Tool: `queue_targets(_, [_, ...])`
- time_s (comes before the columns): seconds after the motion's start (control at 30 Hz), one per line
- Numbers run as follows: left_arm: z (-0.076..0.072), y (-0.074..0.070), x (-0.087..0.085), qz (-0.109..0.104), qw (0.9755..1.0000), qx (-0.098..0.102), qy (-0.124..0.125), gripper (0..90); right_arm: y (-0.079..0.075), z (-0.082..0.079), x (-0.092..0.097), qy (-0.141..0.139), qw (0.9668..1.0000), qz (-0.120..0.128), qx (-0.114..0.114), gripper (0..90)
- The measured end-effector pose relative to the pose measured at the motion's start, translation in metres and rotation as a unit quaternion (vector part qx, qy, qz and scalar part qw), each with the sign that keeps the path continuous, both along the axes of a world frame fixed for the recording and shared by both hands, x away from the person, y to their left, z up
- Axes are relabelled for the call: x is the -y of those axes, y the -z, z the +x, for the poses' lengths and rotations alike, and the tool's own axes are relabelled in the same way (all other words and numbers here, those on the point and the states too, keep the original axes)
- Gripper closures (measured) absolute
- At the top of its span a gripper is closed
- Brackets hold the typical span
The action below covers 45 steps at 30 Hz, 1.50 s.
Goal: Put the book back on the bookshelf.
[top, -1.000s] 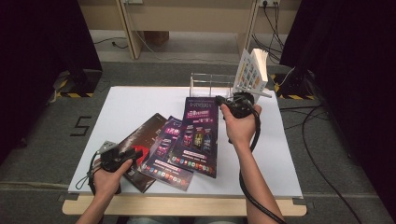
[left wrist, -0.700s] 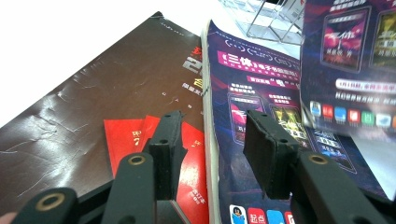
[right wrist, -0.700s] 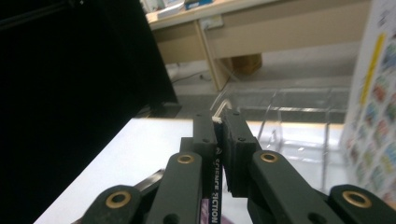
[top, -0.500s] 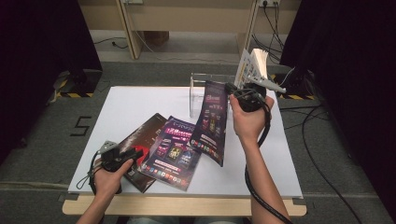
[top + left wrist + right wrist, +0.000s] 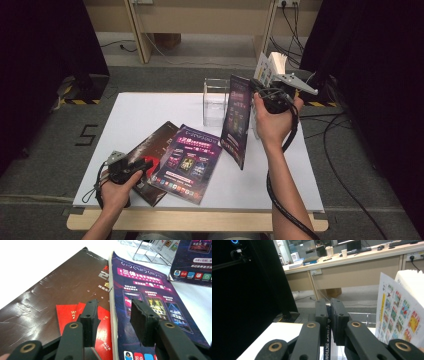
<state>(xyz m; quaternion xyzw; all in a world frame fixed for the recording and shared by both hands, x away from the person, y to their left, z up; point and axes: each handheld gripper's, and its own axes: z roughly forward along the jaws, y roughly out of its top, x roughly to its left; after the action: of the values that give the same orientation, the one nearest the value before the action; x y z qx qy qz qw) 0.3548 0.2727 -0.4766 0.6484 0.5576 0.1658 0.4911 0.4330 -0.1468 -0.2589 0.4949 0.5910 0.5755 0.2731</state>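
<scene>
1. The white desk (image 5: 145, 112) carries a clear acrylic stand (image 5: 216, 97) at its far middle, and the likely goal is to slot magazines into it. The stand looks light, so a sideways knock from the lifted magazine could push or tip it.
2. The lifted magazine (image 5: 237, 120) hangs nearly upright just right of the stand, pinched by its top edge. It could sag, swing or slip out if the grip is shallow.
3. The purple magazine (image 5: 187, 162) overlaps the brown magazine (image 5: 150, 150) at near left; pulling one may drag the other.
4. The right gripper (image 5: 329, 315) has its fingers clamped on the lifted magazine's spine.
5. The left gripper (image 5: 116, 315) hovers over both flat magazines, fingers apart, gripping nothing.
</scene>
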Motion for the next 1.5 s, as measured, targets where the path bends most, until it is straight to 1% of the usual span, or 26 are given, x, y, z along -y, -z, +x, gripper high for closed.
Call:
queue_targets(0.07, [0.000, 0.000, 0.000, -0.001, 1.0000, 0.001, -0.001, 57.1, -0.002, 0.001, 0.000, 0.005, 1.0000, -0.003, 0.005, 85.4])
queue_targets(0.13, [0.000, 0.000, 0.000, -0.001, 1.0000, 0.001, -0.001, 57.1, -0.004, 0.001, 0.001, 0.006, 0.9999, 0.000, 0.008, 85.4])
queue_targets(0.23, [0.000, 0.000, -0.001, -0.001, 1.0000, 0.001, -0.002, 57.1, -0.007, 0.002, 0.001, 0.015, 0.9997, -0.008, 0.016, 85.4])
queue_targets(0.47, [0.000, 0.000, 0.000, 0.000, 1.0000, 0.001, -0.001, 57.1, -0.013, 0.006, 0.005, 0.027, 0.9994, -0.004, 0.024, 85.4])
queue_targets(0.8, [0.000, 0.001, 0.000, 0.001, 1.0000, 0.001, -0.002, 57.1, -0.016, 0.015, 0.006, 0.036, 0.9990, -0.006, 0.023, 85.4])
queue_targets(0.97, [0.000, 0.000, -0.001, 0.001, 1.0000, 0.003, -0.003, 57.3, -0.017, 0.019, 0.006, 0.040, 0.9989, -0.002, 0.023, 85.4])
queue_targets(1.3, [0.000, 0.000, 0.000, 0.001, 1.0000, 0.002, -0.001, 57.3, -0.022, 0.025, 0.007, 0.047, 0.9985, 0.001, 0.029, 85.4])
queue_targets(1.5, [0.000, 0.001, 0.000, 0.001, 1.0000, 0.002, -0.002, 57.3, -0.022, 0.030, 0.007, 0.050, 0.9983, 0.002, 0.029, 85.4])
